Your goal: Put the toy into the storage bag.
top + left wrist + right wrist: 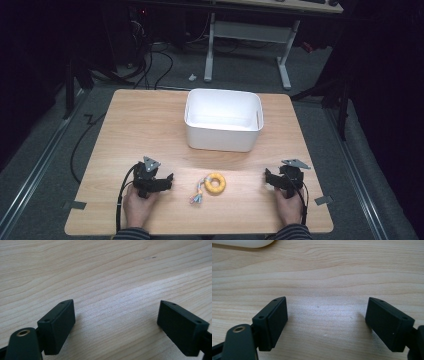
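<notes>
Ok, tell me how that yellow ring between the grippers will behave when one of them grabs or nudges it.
The yellow ring lies flat on the table, so a nudge would probably slide it rather than roll it. It looks small and probably light. The bunch of small coloured pieces seems joined to it and would likely dangle loosely when lifted.

Two black hand-held grippers are seen, each topped by a grey three-cornered plate. The left gripper (167, 181) sits at 7 o'clock on the table, the right gripper (268, 177) at 5 o'clock. A black cable trails from each. Each jaw is a flat black block with two small screw holes; a brass-ringed hole is set at 7 o'clock. Dark striped sleeves (131, 234) are worn.
</notes>
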Available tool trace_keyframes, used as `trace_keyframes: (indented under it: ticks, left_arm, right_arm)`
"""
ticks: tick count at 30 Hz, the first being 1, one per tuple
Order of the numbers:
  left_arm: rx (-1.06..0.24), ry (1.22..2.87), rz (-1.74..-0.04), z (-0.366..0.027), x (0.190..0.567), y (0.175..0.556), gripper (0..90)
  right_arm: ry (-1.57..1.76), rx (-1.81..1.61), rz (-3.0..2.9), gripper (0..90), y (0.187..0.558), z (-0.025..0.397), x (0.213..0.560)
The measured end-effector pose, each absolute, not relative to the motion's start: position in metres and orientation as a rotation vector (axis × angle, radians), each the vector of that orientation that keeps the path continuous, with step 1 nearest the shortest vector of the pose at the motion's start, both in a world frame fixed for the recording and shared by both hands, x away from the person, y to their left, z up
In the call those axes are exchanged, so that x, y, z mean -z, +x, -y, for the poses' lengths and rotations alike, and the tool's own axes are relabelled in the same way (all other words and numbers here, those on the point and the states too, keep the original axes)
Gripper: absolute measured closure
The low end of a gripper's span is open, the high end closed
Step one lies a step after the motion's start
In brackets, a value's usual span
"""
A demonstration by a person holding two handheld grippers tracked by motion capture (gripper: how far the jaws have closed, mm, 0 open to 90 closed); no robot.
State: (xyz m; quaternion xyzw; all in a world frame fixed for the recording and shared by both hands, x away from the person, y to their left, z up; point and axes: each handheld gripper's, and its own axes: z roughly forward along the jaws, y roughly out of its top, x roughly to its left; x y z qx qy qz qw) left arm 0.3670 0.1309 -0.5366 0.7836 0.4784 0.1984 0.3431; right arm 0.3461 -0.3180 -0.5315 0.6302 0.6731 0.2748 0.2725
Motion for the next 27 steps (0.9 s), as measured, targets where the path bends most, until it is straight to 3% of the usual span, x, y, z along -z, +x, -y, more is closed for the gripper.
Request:
trace_keyframes:
  ticks: [27]
  left_arm:
    - [-0.515,2.037,-1.243,-0.131,0.5365,0.3671,15.1]
  right_arm:
    - [1.695,-0.741,-1.818,17.8,0.3454,0.316,0.5314]
